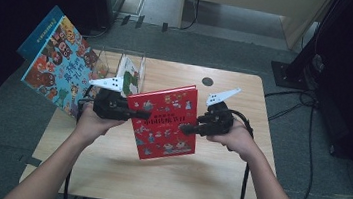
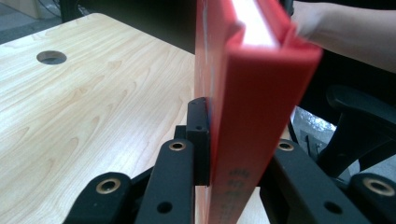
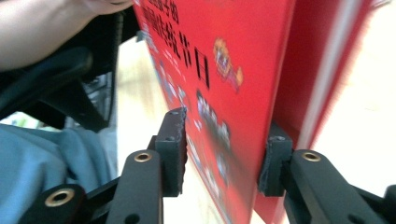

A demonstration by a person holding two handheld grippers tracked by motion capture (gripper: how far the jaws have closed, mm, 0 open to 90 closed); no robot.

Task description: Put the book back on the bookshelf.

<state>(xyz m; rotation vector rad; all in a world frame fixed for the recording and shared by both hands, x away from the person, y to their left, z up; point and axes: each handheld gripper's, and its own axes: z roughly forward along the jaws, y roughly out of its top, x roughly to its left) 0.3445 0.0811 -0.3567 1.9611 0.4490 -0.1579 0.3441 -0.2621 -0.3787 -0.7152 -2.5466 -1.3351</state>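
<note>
Black tool (image 1: 138, 114) jaws with brass rivets, trailing black cables

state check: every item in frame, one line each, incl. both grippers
red book: closed, lifted off the table, tilted, spine toward the left gripper
left gripper: shut on the red book's spine edge
right gripper: open, jaws astride the book's opposite edge, a gap at the cover-side pad
blue book: closed, propped upright at the table's far left
clear stand: upright, holds one thin book
table: light wood, cable hole unplugged
</note>
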